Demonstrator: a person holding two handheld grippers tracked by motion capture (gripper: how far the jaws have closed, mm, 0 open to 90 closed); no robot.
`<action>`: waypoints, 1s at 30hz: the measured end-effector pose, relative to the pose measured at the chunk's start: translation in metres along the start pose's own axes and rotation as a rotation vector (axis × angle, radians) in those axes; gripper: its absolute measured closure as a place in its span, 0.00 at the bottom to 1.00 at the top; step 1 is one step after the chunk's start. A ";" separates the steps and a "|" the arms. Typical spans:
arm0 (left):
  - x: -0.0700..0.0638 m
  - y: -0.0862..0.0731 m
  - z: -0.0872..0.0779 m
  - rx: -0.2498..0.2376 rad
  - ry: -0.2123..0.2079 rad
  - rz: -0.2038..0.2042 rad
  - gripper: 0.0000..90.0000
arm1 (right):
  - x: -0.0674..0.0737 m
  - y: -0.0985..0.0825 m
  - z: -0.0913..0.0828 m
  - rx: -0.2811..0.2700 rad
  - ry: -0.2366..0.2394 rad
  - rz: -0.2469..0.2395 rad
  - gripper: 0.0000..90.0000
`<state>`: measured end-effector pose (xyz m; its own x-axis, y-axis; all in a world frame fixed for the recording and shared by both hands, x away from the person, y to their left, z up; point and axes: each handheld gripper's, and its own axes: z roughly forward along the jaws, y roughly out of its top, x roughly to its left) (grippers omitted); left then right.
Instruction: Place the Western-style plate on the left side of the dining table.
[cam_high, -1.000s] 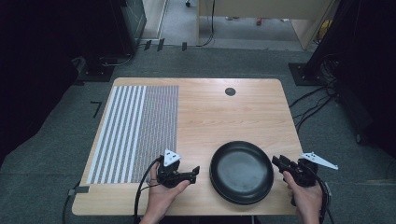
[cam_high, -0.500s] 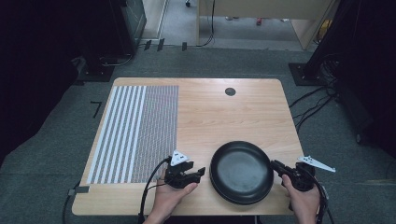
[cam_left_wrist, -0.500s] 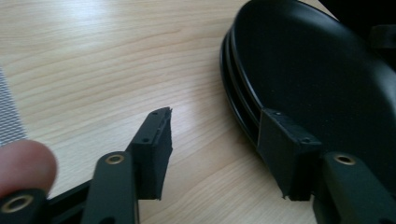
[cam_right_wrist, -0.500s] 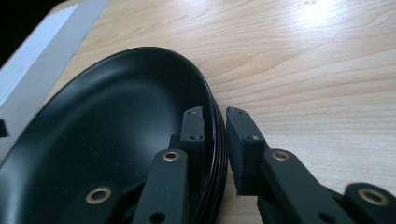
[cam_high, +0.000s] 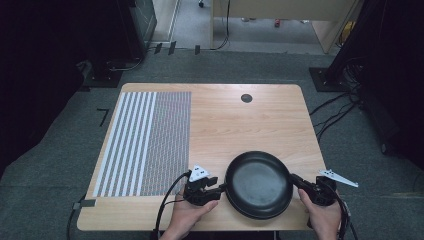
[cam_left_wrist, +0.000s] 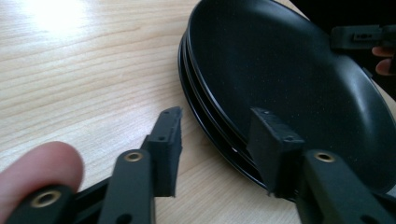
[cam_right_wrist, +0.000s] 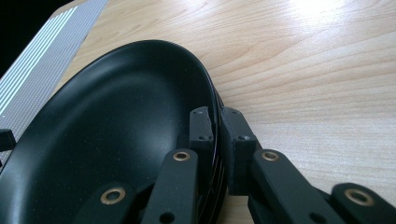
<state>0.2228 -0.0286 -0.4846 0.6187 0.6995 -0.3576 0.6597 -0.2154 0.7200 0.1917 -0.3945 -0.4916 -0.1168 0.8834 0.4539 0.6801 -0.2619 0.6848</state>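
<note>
Now, the round black non-stick pan (cam_high: 258, 184) sits on the pale wooden bench (cam_high: 235, 125) between the two tools, at the person's near edge. The right tool (cam_right_wrist: 216, 122) has its jaws drawn narrow onto the pan's rim, one pad inside the bowl and one outside, so it holds the pan by its near wall. The left tool (cam_left_wrist: 219, 135) stands wide: one jaw hangs over the inside of the bowl, the other over bare wood just beside the rim, the edge lined up between them and not yet pinched.

The step in hand looks like taking a two-sided grip for a lift. To do it well, the left tool wants to slide a little farther over the rim, so the pads bite the wall squarely rather than catching the lip, then close firmly. The rim looks layered, perhaps more than one pan stacked, so both grips should take the same depth, or the load may tilt or slip.

In the high view, the left hand (cam_high: 187, 214) comes up from the near edge, its tool (cam_high: 220, 189) pointing across at the pan's side. The right hand (cam_high: 322, 217) mirrors it, its tool (cam_high: 295, 179) angled inward to the opposite rim, wrists low. A striped grey-and-white mat (cam_high: 147, 142) lies beyond the left tool, well apart.
</note>
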 end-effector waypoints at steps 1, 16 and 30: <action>0.000 0.000 0.000 -0.003 0.001 -0.003 0.65 | 0.000 0.000 0.000 -0.002 0.001 0.003 0.94; 0.009 0.000 -0.001 -0.008 -0.068 -0.090 0.65 | -0.003 -0.002 0.000 -0.015 0.026 0.056 0.95; 0.003 -0.005 0.008 0.026 -0.120 -0.076 0.70 | -0.002 -0.003 0.001 -0.020 0.034 0.053 0.96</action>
<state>0.2250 -0.0315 -0.4939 0.6119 0.6286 -0.4799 0.7164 -0.1836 0.6731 0.1907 -0.3954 -0.4954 -0.1058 0.8546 0.5084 0.6715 -0.3157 0.6704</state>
